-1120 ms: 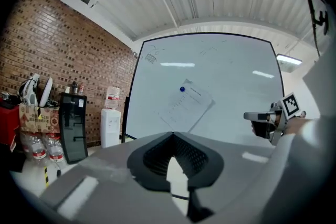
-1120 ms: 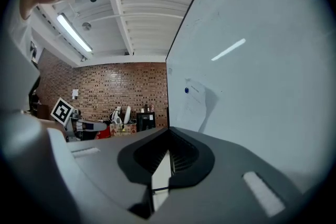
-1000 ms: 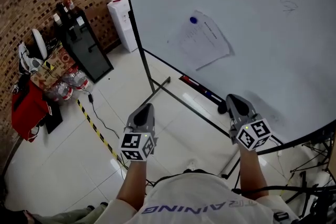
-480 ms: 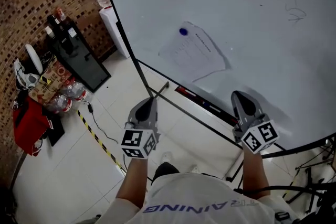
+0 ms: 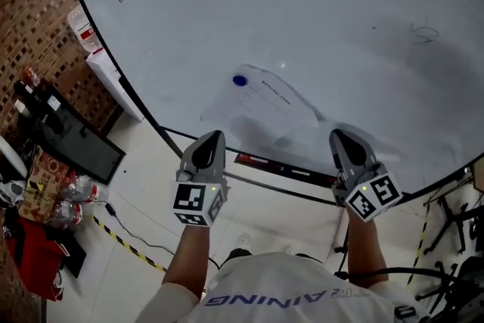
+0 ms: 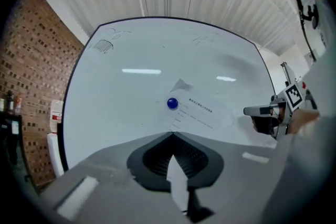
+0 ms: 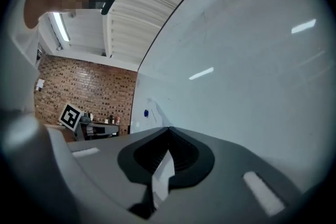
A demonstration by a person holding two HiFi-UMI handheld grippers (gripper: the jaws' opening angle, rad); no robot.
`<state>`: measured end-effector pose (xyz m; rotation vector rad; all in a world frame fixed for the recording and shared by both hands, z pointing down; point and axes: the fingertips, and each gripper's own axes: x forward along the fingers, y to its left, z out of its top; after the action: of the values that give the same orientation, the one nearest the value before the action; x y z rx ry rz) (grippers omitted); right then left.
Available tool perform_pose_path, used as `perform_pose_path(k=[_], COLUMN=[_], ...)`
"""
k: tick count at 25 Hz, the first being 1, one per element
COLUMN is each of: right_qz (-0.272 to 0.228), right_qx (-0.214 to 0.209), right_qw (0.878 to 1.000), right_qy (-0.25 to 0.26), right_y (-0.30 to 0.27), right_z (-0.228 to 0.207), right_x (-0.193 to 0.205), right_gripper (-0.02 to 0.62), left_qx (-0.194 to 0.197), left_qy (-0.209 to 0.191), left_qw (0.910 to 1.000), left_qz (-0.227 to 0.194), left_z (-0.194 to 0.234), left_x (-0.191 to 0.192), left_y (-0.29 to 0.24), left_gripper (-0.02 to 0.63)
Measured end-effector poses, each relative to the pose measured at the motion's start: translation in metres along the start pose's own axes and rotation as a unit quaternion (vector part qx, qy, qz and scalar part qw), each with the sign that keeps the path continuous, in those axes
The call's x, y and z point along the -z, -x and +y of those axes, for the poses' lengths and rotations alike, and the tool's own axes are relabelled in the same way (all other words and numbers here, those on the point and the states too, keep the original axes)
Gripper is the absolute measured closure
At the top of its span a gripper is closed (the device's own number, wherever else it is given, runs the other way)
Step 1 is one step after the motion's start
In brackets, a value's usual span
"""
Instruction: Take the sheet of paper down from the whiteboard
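Observation:
A printed sheet of paper (image 5: pixel 261 106) hangs on the whiteboard (image 5: pixel 318 26), pinned at its upper left by a round blue magnet (image 5: pixel 240 80). My left gripper (image 5: pixel 211 140) is shut and empty, its tip just below the sheet's lower left corner, short of the board. My right gripper (image 5: pixel 341 137) is shut and empty, to the right of the sheet's lower right corner. In the left gripper view the paper (image 6: pixel 199 114) and magnet (image 6: pixel 172 104) lie straight ahead of the closed jaws. In the right gripper view the magnet (image 7: pixel 145 112) shows far left along the board.
A marker tray (image 5: pixel 280 167) runs under the board's lower edge. A water dispenser (image 5: pixel 106 68), a black cabinet (image 5: pixel 72 136), bottles and a red bag (image 5: pixel 30 253) stand at the left by a brick wall. A yellow-black floor strip (image 5: pixel 128 247) crosses the tiles. Stands (image 5: pixel 454 238) crowd the right.
Both grippers have risen and moved closer to the whiteboard; the paper now sits just ahead of their tips. The left one travelled farther. Both stayed shut.

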<state>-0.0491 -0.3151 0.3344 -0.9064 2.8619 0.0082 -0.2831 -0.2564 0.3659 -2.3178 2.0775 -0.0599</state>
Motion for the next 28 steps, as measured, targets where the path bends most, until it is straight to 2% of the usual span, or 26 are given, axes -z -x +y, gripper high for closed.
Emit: perform_pose_path(k=[5, 9, 13, 17, 20, 28], right_qz=[-0.003, 0.003, 0.005, 0.003, 0.003, 0.001], right_qx=[0.052, 0.093, 0.104, 0.102, 0.099, 0.096], right_qw=[0.999, 0.996, 0.995, 0.995, 0.995, 0.995], right_qy=[-0.004, -0.008, -0.006, -0.006, -0.011, -0.022], right_y=[-0.012, 0.000, 0.003, 0.003, 0.002, 0.006], right_z=[-0.003, -0.010, -0.012, -0.011, -0.008, -0.007], right_x=[-0.001, -0.004, -0.006, -0.006, -0.003, 0.003], right_gripper=[0.588, 0.588, 0.588, 0.588, 0.588, 0.588], left_qx=[0.053, 0.078, 0.081, 0.061, 0.053, 0.053], left_qy=[-0.032, -0.082, -0.104, -0.144, -0.163, -0.173], left_qw=[0.9979, 0.9923, 0.9896, 0.9857, 0.9834, 0.9823], left_qz=[-0.016, -0.049, -0.057, -0.062, -0.059, -0.050], left_z=[0.014, 0.008, 0.006, 0.004, 0.000, -0.005], left_x=[-0.020, -0.041, -0.056, -0.072, -0.078, -0.074], left_y=[-0.038, -0.061, -0.072, -0.082, -0.088, -0.096], left_gripper=[0.603, 0.603, 0.533, 0.463, 0.456, 0.457])
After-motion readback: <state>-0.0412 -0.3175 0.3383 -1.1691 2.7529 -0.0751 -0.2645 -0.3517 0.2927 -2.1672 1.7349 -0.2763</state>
